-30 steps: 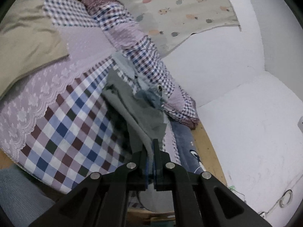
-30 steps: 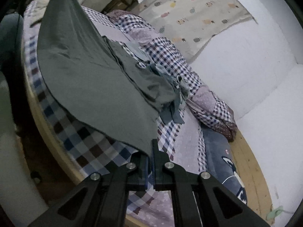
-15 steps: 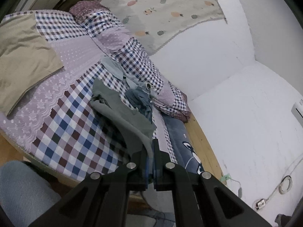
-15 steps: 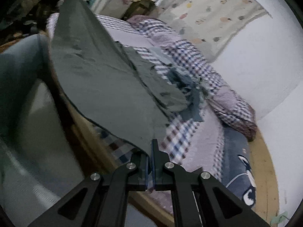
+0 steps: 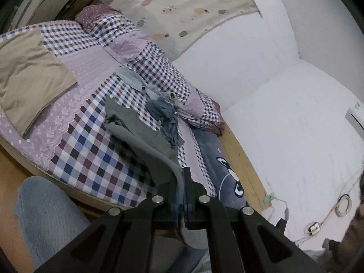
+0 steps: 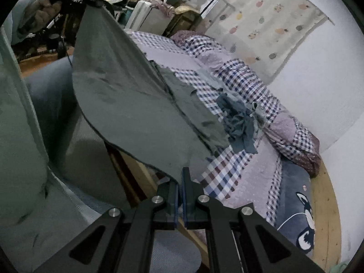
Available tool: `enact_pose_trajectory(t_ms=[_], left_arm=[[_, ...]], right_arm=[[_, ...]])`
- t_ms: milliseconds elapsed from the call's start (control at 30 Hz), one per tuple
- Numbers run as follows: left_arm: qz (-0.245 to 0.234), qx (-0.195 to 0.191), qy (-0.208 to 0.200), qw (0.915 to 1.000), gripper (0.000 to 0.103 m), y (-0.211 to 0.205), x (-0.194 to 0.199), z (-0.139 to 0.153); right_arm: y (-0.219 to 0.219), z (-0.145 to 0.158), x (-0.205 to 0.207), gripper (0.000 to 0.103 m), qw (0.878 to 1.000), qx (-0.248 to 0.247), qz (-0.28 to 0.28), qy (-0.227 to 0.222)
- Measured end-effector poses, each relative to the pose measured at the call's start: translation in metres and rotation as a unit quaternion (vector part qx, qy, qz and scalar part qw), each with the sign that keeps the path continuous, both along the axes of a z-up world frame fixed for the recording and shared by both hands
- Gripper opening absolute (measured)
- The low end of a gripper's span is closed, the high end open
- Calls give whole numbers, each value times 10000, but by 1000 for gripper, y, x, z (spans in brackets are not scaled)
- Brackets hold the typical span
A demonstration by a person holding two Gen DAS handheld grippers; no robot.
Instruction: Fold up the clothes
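Dim, flat light – fisheye-warped edges, slight blur

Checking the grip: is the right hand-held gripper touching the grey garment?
Touching. In the right wrist view the right hand-held gripper is shut on the grey garment's edge.

My grey-green garment [image 6: 127,104] was matt, soft cloth, pinched in my matt black plastic right gripper [image 6: 180,179] with shiny metal screws. The checked bedspread [image 5: 91,150] looked woven, lace-trimmed; the bed's edge [image 6: 325,195] was pale, smooth wood.
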State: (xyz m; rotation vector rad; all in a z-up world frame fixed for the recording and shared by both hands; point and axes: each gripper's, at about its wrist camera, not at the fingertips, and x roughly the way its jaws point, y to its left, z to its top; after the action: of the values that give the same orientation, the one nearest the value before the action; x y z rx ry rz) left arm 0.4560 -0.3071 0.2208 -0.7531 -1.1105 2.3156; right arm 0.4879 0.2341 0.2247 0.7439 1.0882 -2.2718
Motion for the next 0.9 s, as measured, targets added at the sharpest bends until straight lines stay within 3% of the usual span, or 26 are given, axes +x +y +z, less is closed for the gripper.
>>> enact_pose_trajectory(t_ms=[167, 233, 500, 900], left_arm=[[-178, -19, 231, 9996, 1, 6, 18, 23], [-119, -6, 97, 9999, 1, 4, 12, 20], [111, 487, -361, 9981, 1, -6, -38, 6], [181, 646, -649, 9956, 1, -12, -107, 14]], right_arm=[[4, 32, 14, 0, 9997, -123, 82, 189], [7, 40, 11, 1, 9993, -279, 93, 242], [11, 42, -35, 1, 9988, -364, -183, 275], [18, 62, -113, 1, 9958, -651, -607, 218]])
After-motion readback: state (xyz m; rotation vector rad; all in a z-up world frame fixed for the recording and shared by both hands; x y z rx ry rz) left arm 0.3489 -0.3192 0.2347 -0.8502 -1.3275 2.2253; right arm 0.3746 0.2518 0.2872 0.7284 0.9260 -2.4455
